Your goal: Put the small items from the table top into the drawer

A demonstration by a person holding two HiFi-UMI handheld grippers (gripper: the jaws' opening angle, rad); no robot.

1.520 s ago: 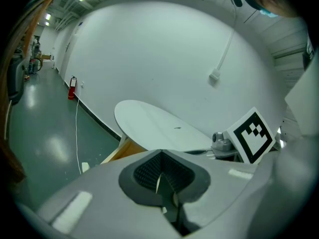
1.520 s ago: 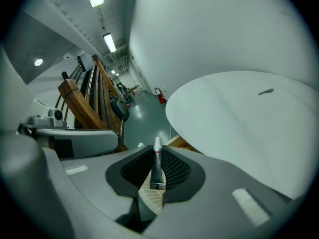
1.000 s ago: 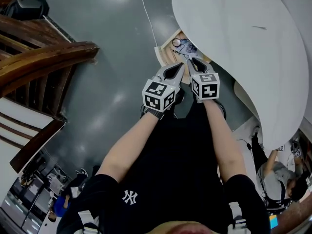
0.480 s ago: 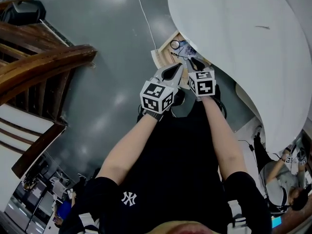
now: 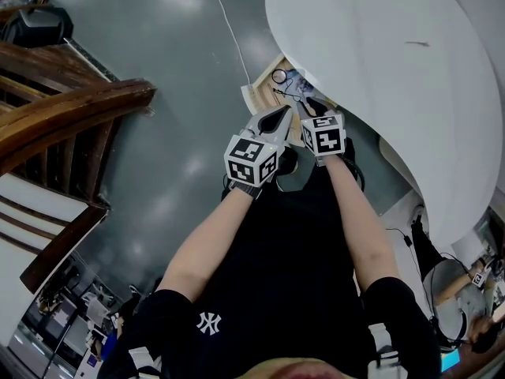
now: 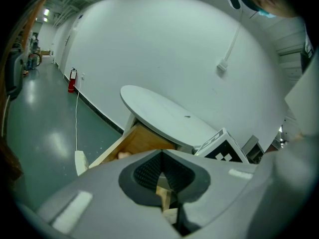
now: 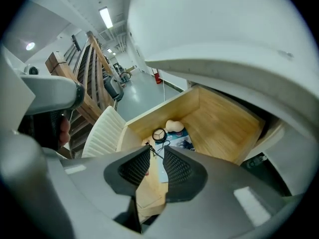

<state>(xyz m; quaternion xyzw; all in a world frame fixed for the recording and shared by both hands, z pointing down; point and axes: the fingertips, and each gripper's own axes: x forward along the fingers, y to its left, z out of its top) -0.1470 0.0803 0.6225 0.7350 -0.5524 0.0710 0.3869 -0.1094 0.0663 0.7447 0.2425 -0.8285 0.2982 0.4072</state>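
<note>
So the person is standing at the round white bench [image 5: 379,69] and holding both grippers over the open wooden drawer [image 7: 224,121], which is sticking out from under the bench top. The small items are sitting inside the drawer, bunched up near its front end: a little round compact-looking thing [image 7: 159,135], a beige egg-shaped sponge [image 7: 174,126] just beside it, and a blue printed card [image 7: 185,142] lying flat under or next to them. The right gripper [image 7: 157,152] is pointing steeply down into the drawer. Its fingers [image 7: 134,168] have just been opening and are standing apart, not pinching anything. A thin black wiry item [image 7: 160,147] is showing in the gap right past the tips and looks to be lying on the card; honestly can't tell what it is. The left gripper [image 6: 162,156] is hanging just beside the right one, aimed at the drawer's near corner, and its fingers [image 6: 144,173] are pressing together at the tips with nothing between them.
</note>
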